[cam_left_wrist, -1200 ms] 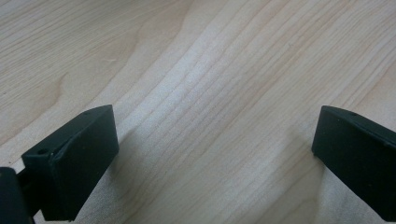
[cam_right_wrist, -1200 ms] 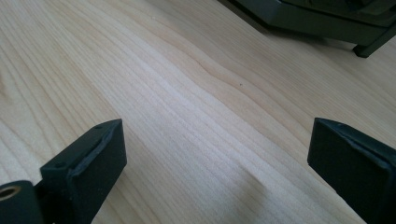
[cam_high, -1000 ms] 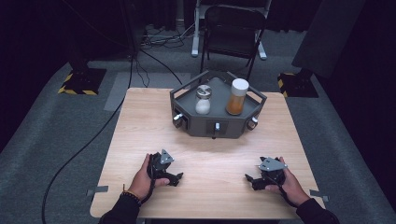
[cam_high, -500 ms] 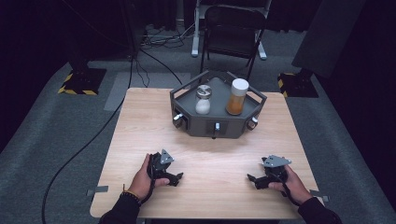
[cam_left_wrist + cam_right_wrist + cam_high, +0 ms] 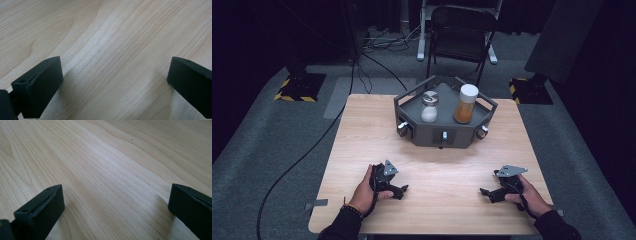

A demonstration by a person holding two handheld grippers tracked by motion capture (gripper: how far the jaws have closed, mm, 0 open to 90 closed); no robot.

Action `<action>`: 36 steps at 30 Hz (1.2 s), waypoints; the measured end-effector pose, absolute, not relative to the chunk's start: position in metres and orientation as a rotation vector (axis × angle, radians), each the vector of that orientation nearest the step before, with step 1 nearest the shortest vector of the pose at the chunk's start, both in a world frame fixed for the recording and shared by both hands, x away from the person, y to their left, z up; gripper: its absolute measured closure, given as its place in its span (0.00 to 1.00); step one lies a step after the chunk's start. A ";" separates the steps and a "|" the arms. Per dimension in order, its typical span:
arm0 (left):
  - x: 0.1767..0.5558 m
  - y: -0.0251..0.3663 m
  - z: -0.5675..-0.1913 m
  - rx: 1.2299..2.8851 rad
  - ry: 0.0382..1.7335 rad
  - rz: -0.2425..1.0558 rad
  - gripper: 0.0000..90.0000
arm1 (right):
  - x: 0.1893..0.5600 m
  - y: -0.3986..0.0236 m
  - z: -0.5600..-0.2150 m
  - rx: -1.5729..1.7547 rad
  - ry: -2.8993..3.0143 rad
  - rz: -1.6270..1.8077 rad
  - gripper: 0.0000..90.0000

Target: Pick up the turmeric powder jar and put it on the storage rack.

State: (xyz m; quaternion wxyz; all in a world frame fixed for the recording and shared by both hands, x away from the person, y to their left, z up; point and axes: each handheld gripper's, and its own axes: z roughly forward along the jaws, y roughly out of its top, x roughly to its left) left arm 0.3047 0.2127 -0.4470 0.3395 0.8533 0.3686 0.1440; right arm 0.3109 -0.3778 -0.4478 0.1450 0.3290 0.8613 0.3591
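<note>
A dark grey angular holder stands at the far middle of the wooden table. On it stand a small glass jar of white powder with a metal lid and a taller jar of orange-brown contents with a white lid. My left gripper rests on the table at the near left, held by a hand, its jaws wide apart over bare wood. My right gripper rests at the near right, also open, with bare wood between its jaws. Both point inward, toward each other.
Small knobs stick out of the holder's front faces. A black folding chair stands behind the table on grey carpet. Cables run across the floor at the left. Stands with yellow-black striped bases sit at both sides.
My right gripper has shifted slightly toward the near edge of the table. The left gripper and the jars have stayed put.
</note>
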 end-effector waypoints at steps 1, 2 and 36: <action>0.305 0.213 -0.447 2.222 0.960 0.375 0.00 | 0.311 -0.378 -0.448 0.948 2.481 1.035 0.00; 0.305 0.213 -0.447 2.221 0.959 0.374 0.00 | 0.311 -0.378 -0.448 0.948 2.481 1.035 0.00; 0.305 0.213 -0.447 2.223 0.958 0.374 0.00 | 0.311 -0.378 -0.448 0.952 2.482 1.033 0.00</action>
